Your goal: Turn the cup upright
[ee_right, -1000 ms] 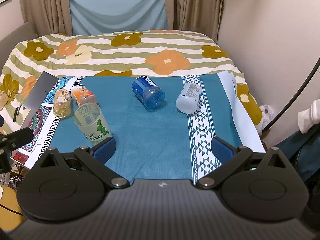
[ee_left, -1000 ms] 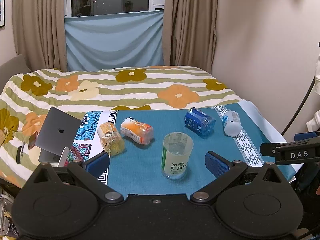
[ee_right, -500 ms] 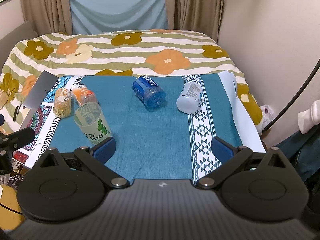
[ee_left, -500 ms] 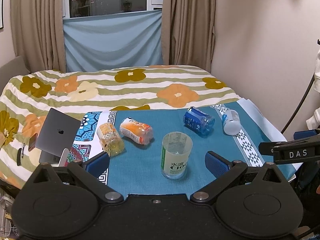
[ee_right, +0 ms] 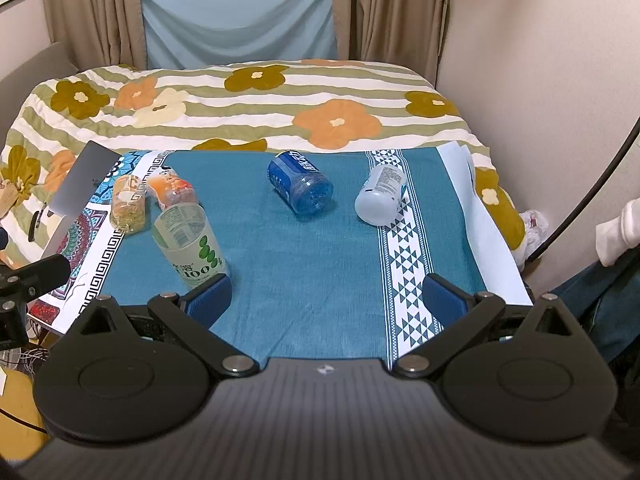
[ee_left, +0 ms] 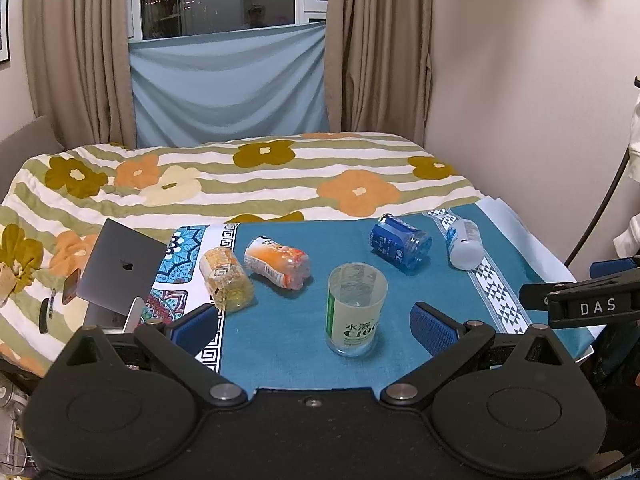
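Teal cloth [ee_left: 288, 344]: cup [ee_left: 356, 312] upright, mouth up.

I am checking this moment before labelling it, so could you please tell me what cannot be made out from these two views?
- Green-label cup: in the right wrist view its base is hidden behind the right tool.
- Laptop: in the left wrist view its lower part is hidden behind the left tool.
- Blue cup: label print too small to read in the left wrist view.
- Teal cloth: near edge hidden by the tool body in both views.
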Available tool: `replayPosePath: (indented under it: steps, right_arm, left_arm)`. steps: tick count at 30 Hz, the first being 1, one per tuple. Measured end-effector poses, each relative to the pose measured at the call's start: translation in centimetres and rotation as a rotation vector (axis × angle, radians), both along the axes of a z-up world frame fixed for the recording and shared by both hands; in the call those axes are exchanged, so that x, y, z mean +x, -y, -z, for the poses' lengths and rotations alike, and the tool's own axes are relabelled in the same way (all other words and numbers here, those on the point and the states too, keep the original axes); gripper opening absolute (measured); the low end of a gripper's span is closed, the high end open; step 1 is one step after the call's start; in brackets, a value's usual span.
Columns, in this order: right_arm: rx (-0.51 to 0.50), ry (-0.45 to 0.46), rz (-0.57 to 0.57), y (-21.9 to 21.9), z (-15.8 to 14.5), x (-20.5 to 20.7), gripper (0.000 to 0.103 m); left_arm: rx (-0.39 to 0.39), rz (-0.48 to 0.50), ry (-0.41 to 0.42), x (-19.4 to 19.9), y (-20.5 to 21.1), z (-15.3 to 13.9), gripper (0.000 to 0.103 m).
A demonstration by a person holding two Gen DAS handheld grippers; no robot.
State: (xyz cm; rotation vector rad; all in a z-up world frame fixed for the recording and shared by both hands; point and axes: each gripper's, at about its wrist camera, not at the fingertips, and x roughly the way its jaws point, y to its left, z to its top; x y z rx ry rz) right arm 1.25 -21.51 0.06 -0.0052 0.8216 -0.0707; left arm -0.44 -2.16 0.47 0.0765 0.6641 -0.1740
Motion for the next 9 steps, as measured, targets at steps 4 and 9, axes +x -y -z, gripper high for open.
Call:
replayPosePath:
  steps: [4, 9]
  right_arm:
    - [-0.001, 0.003, 0.001, -0.18, -0.01, -0.18, 0.103]
    - [-0.002, 0.009, -0.001, -0.31, -0.24, -0.57, 0.103]
  left_arm:
    - [0.005, -0.004, 0.017, -0.28, 0.05, -0.09, 0.103]
    - [0.009, -0.012, 0.038, -0.68, -0.08, -0.30, 0.103]
